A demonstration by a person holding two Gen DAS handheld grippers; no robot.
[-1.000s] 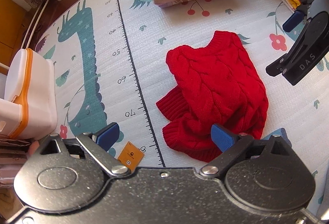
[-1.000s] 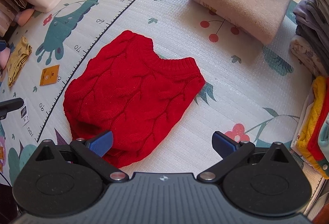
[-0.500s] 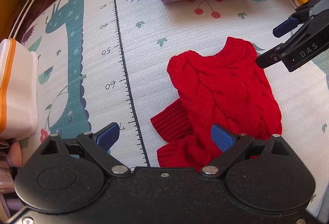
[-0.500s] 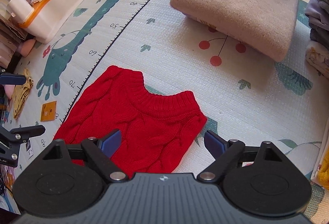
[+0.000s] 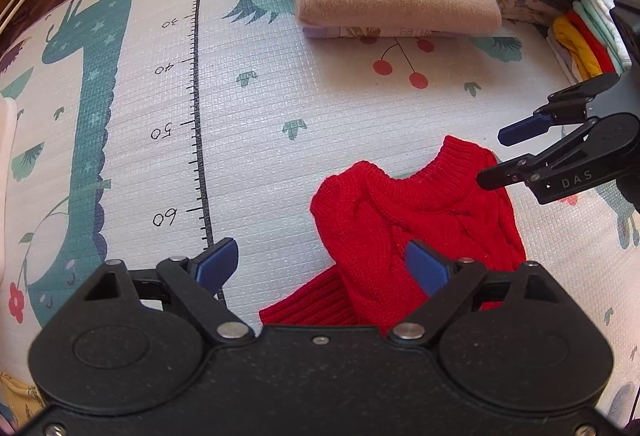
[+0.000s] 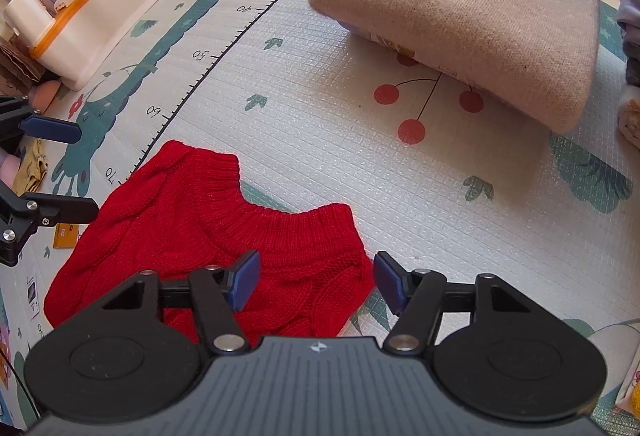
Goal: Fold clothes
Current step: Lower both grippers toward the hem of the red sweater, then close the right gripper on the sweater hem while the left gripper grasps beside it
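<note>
A red cable-knit sweater (image 6: 208,236) lies crumpled on a white foam play mat (image 5: 280,108) printed with a green giraffe, cherries and a black measuring scale, its ribbed neckline turned toward the mat's far edge. The left gripper (image 5: 320,264) hangs over the sweater's left side with its blue-padded jaws spread wide and holding nothing. The right gripper (image 6: 316,280) hovers above the sweater's right shoulder, jaws likewise parted and empty. A folded beige knitted garment (image 6: 472,4) rests near the mat's far edge, well apart from the sweater.
</note>
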